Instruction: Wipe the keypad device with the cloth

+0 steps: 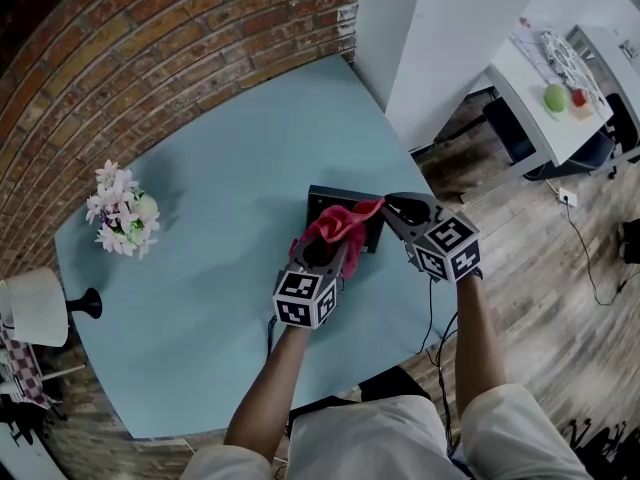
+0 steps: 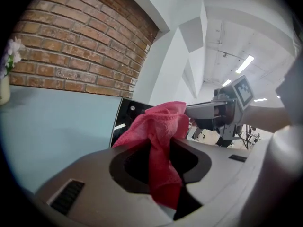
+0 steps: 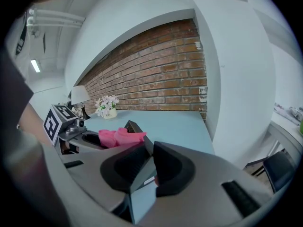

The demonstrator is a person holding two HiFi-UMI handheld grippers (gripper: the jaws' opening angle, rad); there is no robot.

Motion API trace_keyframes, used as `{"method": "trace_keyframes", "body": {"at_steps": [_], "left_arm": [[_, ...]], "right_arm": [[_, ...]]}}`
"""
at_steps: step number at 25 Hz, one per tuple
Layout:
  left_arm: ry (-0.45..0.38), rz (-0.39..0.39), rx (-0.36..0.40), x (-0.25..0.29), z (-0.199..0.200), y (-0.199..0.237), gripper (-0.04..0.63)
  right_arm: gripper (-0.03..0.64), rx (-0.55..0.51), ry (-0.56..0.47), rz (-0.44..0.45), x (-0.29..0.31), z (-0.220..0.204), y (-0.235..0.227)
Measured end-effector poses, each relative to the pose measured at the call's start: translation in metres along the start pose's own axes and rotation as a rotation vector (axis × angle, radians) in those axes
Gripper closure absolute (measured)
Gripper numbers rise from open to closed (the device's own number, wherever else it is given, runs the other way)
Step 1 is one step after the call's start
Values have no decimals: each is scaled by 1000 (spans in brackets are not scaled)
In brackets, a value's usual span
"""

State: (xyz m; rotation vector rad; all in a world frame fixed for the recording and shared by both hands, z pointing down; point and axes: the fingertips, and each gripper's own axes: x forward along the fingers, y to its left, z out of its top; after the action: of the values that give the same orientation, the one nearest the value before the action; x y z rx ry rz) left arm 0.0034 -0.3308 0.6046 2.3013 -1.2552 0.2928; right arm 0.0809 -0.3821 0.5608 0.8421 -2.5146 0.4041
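Table (image 1: 200, 298) | L hand-held gripper (image 2: 161, 143): cloth (image 2: 158, 119) pinched | R hand-held gripper (image 3: 149, 157): keypad (image 1: 322, 200) clamped

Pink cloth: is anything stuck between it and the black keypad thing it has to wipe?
Nothing visible. The pink fuzzy cloth, pinched in the left claw, is right at the flat black keypad device, which the right claw grips by its edge.
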Motion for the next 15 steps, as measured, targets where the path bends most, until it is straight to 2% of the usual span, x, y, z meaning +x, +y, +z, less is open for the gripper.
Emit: {"method": "trace_keyframes", "body": {"at_steps": [15], "left_arm": [[97, 7, -35, -8, -41, -2, 448]], "right_arm": [[534, -17, -1, 1, 1, 0, 0]]}}
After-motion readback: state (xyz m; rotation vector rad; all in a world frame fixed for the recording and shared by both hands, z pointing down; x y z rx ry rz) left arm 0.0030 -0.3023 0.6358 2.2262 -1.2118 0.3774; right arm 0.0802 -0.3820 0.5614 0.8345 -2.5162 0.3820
